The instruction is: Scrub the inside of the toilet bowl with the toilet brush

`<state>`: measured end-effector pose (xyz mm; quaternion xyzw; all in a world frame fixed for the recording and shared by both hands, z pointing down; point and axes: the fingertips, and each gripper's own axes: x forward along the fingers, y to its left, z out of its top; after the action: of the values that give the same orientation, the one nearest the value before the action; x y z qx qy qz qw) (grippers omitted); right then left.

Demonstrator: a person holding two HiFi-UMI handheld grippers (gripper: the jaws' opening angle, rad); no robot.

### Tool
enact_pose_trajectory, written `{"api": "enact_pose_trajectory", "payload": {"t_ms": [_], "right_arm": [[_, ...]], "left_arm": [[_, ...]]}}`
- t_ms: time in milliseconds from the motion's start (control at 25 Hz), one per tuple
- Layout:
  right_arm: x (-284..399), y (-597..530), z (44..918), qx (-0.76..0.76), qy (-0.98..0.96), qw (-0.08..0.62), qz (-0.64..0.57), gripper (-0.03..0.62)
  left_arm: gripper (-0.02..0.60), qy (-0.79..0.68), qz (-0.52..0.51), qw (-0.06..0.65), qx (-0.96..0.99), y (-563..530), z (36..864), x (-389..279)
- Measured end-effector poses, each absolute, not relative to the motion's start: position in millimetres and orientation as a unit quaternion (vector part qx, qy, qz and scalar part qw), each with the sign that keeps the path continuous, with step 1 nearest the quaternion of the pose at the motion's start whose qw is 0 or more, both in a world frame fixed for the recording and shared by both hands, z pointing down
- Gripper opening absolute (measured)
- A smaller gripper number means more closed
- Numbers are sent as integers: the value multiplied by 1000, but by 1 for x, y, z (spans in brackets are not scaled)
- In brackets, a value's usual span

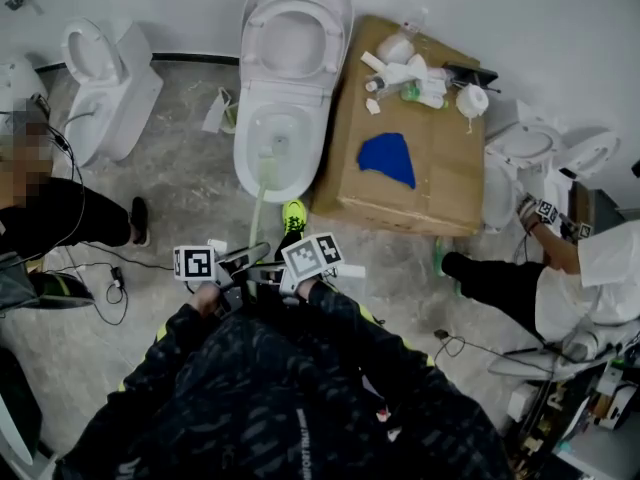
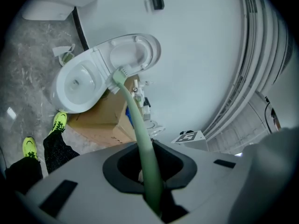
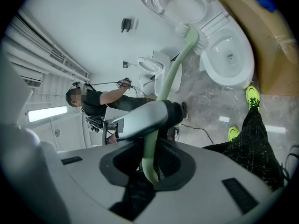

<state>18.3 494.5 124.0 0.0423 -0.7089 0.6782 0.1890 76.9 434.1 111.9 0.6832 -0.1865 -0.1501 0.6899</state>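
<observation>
A white toilet (image 1: 243, 158) stands with its lid up in the middle of the head view. The toilet brush has a long pale green handle (image 1: 257, 213) that runs from my grippers up into the bowl. Its head (image 1: 268, 154) lies over the bowl's inside; contact with the porcelain cannot be made out. My left gripper (image 1: 238, 264) is shut on the handle's lower end, and my right gripper (image 1: 290, 268) is shut on it just behind. In the left gripper view the handle (image 2: 140, 139) rises from the left gripper (image 2: 150, 181). The right gripper (image 3: 149, 171) pinches the handle's end (image 3: 150, 153).
A cardboard box (image 1: 420, 183) right of the toilet carries a blue cloth (image 1: 388, 158) and bottles (image 1: 410, 76). Other toilets stand at far left (image 1: 105, 83) and right (image 1: 525, 153). One person crouches at the left (image 1: 50, 213), another at the right (image 1: 560, 278). Cables (image 1: 105, 268) lie on the floor.
</observation>
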Motion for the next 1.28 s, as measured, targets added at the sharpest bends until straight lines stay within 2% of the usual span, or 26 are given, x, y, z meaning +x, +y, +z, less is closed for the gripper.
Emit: {"api": "enact_pose_trajectory", "payload": {"t_ms": [160, 400, 560, 680, 800, 880, 1000, 1160, 1280], "right_arm": [[15, 461, 127, 25, -703, 204, 680, 66], [25, 398, 132, 11, -692, 224, 686, 66], [36, 359, 134, 0, -680, 231, 696, 66], [36, 336, 138, -6, -675, 236, 699, 66], [39, 315, 145, -11, -668, 244, 703, 66], [42, 303, 150, -15, -661, 249, 708, 66], [47, 285, 160, -17, -650, 254, 716, 66], [51, 261, 183, -16, -637, 265, 723, 66], [52, 245, 203, -15, -627, 278, 727, 66]], "left_arm": [[54, -238, -106, 676, 689, 400, 131, 60], [54, -264, -99, 675, 682, 336, 145, 63], [54, -228, -154, 693, 666, 292, 132, 86], [54, -289, -65, 676, 675, 275, 160, 68], [54, -302, -46, 669, 678, 254, 168, 67], [54, -299, -57, 680, 667, 240, 169, 72], [54, -256, -147, 727, 620, 217, 157, 95], [54, -290, -101, 708, 635, 194, 192, 85], [54, -258, -174, 736, 601, 173, 197, 96]]}}
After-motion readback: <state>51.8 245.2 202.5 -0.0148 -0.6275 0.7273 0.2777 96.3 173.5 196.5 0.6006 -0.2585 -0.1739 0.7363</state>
